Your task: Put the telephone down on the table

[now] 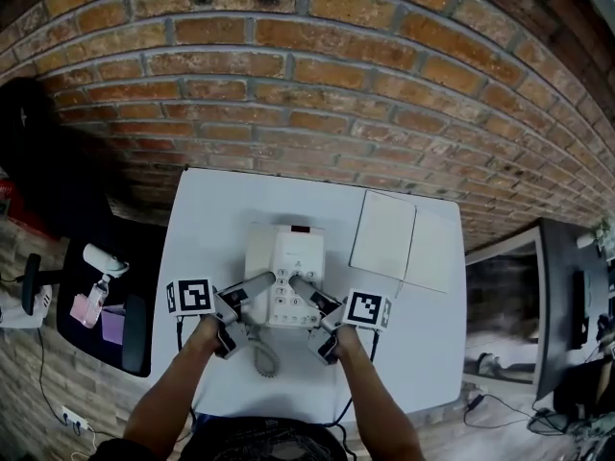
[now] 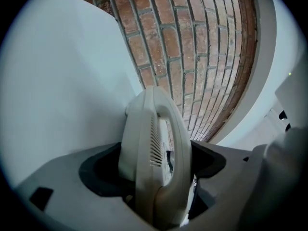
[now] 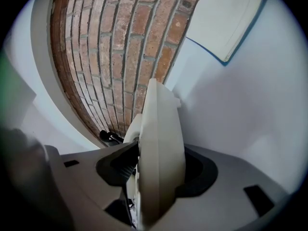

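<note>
Telephone [image 1: 284, 262] pinched at both sides by left tongs [image 1: 258, 283], right tongs [image 1: 301, 285]; table [image 1: 211, 229] beneath.

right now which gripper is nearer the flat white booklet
Right. The right gripper is at the right edge of the cream telephone, near the booklet; the left gripper is at its left edge, farther off.

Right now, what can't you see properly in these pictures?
- Whether the telephone sits on the table: head view, its own body hides its underside.
- Whether the right claw squeezes the telephone: right gripper view, dark hollows hide the touching spots.
- What the buttons say: head view, too small.
- What the small things left of the table are: head view, too small.
</note>
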Tool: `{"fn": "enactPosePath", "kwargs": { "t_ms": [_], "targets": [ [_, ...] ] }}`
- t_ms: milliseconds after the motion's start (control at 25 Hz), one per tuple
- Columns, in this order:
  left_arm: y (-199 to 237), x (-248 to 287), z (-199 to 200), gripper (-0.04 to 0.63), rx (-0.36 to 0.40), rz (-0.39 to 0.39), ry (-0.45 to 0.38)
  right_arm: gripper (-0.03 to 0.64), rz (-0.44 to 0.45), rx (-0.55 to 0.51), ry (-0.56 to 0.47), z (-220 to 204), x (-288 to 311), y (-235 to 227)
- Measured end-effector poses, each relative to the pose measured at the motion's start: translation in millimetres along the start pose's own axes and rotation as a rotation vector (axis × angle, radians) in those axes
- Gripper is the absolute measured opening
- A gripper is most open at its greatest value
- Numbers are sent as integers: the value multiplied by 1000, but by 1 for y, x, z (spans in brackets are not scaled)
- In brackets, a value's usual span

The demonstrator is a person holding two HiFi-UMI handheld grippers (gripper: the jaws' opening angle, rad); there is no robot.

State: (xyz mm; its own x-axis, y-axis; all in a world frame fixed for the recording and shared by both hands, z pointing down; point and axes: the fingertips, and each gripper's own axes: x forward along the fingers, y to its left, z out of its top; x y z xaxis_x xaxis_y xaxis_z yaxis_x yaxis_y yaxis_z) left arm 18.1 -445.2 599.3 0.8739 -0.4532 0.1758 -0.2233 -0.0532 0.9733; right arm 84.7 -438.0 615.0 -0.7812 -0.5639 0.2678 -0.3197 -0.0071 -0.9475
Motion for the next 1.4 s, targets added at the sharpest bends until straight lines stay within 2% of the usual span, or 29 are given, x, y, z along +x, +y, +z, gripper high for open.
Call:
{"fn": "enactPosePath", "kwargs": {
  "t_ms": [200, 400, 640, 840, 1080, 1400],
  "targets": [
    [1, 0, 1, 423, 11, 25, -16, 233, -46, -47, 12, 2, 1, 0],
    [5, 2, -4, 422, 112, 111, 10, 236, -90, -106, 5, 6, -1, 1],
    [5, 4, -8, 422, 157, 152, 8, 251, -126, -136, 6, 6, -3, 0],
    [8, 6, -11, 422, 216, 219, -13, 264, -178, -197, -1, 8, -5, 1],
    [8, 6, -14, 422, 229, 243, -31, 284, -239, -277, -6, 11, -10, -1],
    [12, 9, -17, 422, 299, 306, -30, 301, -295, -284, -14, 10, -16, -11]
  ]
}}
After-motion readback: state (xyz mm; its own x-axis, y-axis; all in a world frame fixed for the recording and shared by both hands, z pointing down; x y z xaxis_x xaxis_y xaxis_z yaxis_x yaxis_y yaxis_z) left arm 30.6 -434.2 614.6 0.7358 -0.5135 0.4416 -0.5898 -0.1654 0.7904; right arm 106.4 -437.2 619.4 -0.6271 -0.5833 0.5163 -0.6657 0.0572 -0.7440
